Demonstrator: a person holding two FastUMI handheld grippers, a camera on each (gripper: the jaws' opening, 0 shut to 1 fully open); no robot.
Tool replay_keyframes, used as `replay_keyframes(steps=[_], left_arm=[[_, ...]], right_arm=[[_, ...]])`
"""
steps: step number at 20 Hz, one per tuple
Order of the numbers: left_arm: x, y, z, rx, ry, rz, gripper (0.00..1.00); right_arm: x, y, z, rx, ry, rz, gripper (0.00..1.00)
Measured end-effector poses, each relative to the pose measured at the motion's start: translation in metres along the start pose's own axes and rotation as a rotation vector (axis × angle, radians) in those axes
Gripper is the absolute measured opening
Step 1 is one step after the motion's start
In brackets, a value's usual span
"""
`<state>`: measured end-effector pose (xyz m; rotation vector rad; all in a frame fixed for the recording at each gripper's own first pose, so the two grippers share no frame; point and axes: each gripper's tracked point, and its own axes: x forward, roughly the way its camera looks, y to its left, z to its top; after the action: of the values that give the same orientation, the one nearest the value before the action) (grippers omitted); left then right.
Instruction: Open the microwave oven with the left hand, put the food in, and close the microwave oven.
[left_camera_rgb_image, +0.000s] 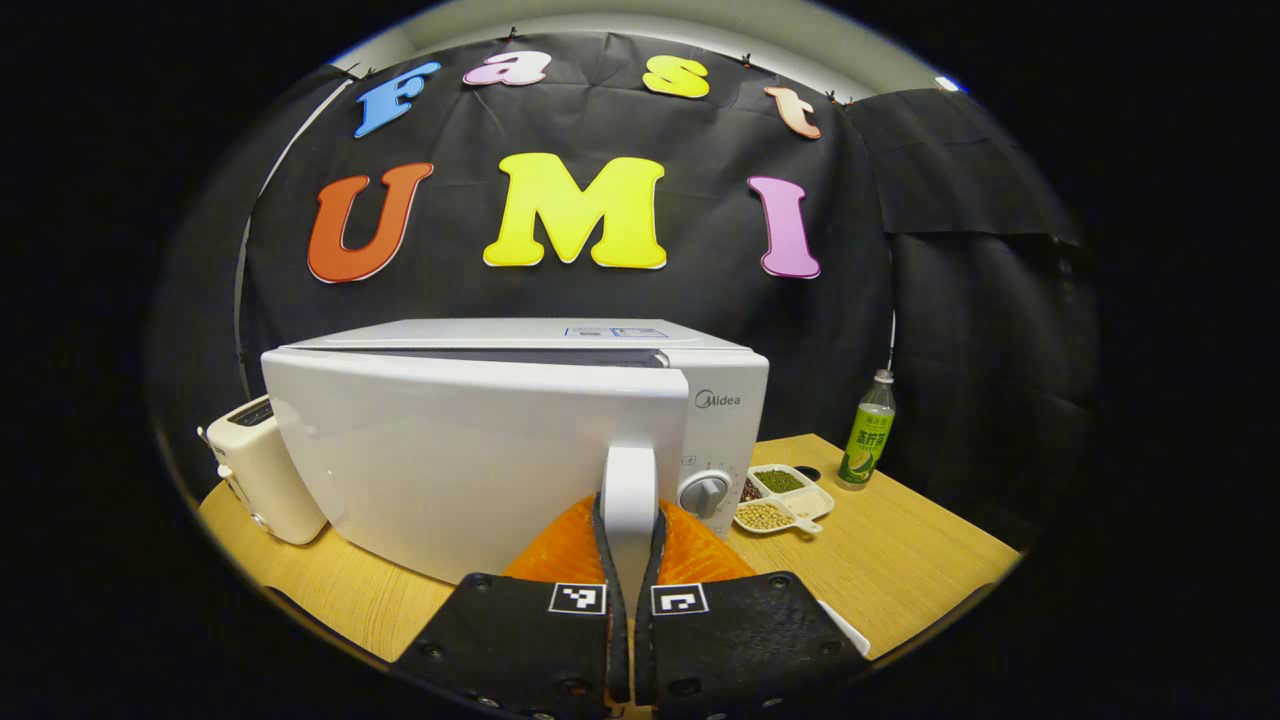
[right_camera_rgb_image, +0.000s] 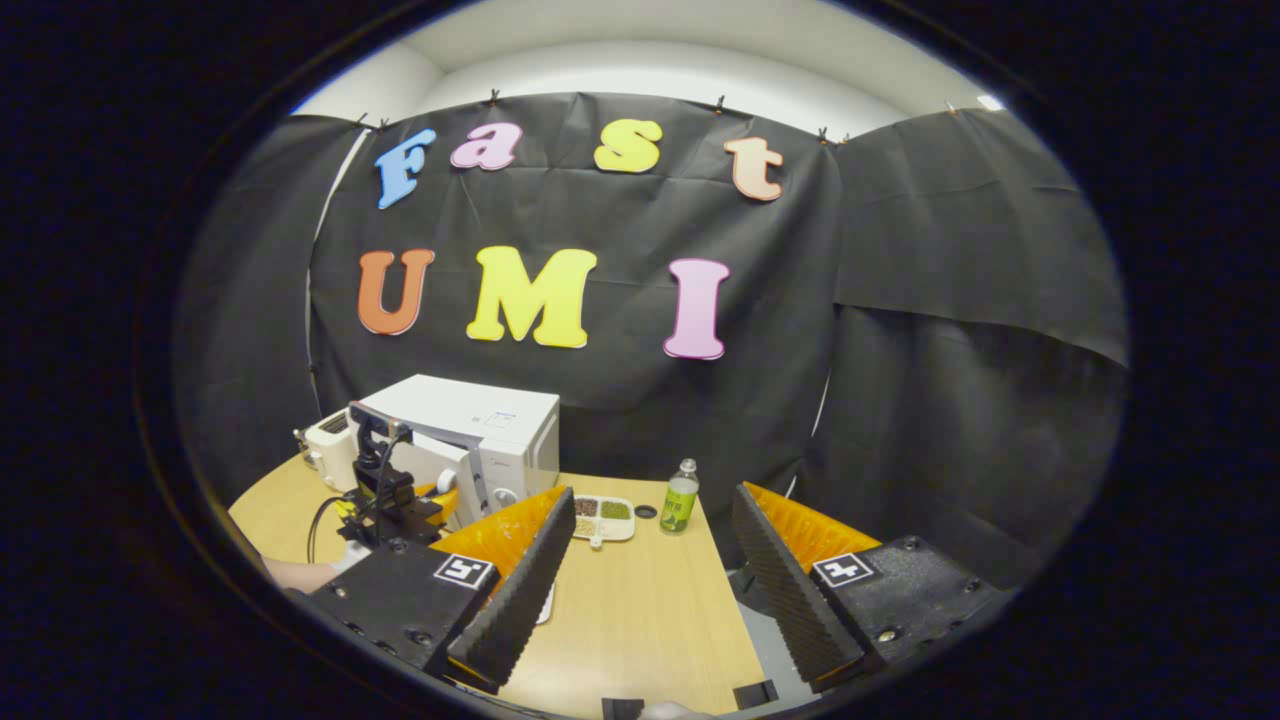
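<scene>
Left gripper view: the left hand-held gripper (left_camera_rgb_image: 630, 560), at 6 o'clock, is clamped on the white vertical door handle (left_camera_rgb_image: 630, 500) of the microwave oven (left_camera_rgb_image: 520, 430), one finger on each side of the handle. The door (left_camera_rgb_image: 470, 460) stands slightly ajar, a dark gap showing along its top edge. A control knob (left_camera_rgb_image: 706, 494) sits just beside the handle toward 3 o'clock. A white toaster (left_camera_rgb_image: 262, 470) stands on the wooden surface (left_camera_rgb_image: 900, 560) at 9 o'clock, touching or nearly touching the oven's side; which, cannot be told. At 4 o'clock from the oven lies a divided dish of food (left_camera_rgb_image: 784, 498), its compartments holding green, pale and dark grains. A green-labelled bottle (left_camera_rgb_image: 868, 432) stands upright farther toward 3 o'clock, apart from the dish.

Right gripper view: the right hand-held gripper (right_camera_rgb_image: 645, 570), at 6 o'clock, has its fingers spread wide apart with nothing between them; it hangs above the near end of the surface (right_camera_rgb_image: 640, 620). Farther off at 9 o'clock the left hand-held gripper (right_camera_rgb_image: 440, 495) appears from the side with its camera mount, at the front of the microwave oven (right_camera_rgb_image: 480, 430). The dish of food (right_camera_rgb_image: 603, 515) and the bottle (right_camera_rgb_image: 680, 498) stand near 12 o'clock from the open fingers, the bottle just beside the dish, with a small dark cap (right_camera_rgb_image: 646, 512) between them. The toaster (right_camera_rgb_image: 325, 450) is partly hidden behind the left hand-held gripper. A person's hand (right_camera_rgb_image: 300, 572) shows at 8 o'clock.
</scene>
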<state>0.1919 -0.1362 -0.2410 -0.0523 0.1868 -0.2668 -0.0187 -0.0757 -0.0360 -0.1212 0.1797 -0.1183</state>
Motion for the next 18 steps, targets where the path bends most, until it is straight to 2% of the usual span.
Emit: replay_keyframes(steps=[1,3,6,7,9,10,11,15,18], left_arm=[[-0.012,0.003,-0.003,0.013,0.007,-0.009,0.03],[-0.033,0.009,-0.008,0.027,0.014,-0.021,0.09],[-0.061,0.032,-0.015,0.032,0.026,0.019,0.29],[-0.067,0.040,-0.018,0.031,0.043,0.029,0.33],[-0.079,0.055,-0.017,0.038,0.045,0.057,0.65],[-0.086,0.062,-0.016,0.044,0.048,0.051,0.77],[-0.092,0.062,-0.018,0.042,0.057,0.054,0.98],[-0.121,0.080,-0.022,0.075,0.066,0.076,0.97],[-0.145,0.095,-0.028,0.052,0.079,0.094,0.97]], right_arm=[[-0.001,0.004,-0.002,0.001,0.002,0.008,0.92],[-0.003,0.017,-0.003,0.007,0.000,0.038,0.93],[-0.004,0.038,-0.004,0.005,0.003,0.081,0.92],[-0.005,0.046,-0.003,0.005,0.001,0.097,0.93],[-0.007,0.060,-0.004,0.006,0.001,0.125,0.93],[-0.008,0.065,-0.004,0.007,-0.003,0.138,0.92],[-0.010,0.071,-0.004,0.006,-0.002,0.148,0.92],[-0.012,0.092,-0.007,0.023,0.003,0.184,0.92],[-0.017,0.108,-0.008,0.038,-0.004,0.209,0.92]])
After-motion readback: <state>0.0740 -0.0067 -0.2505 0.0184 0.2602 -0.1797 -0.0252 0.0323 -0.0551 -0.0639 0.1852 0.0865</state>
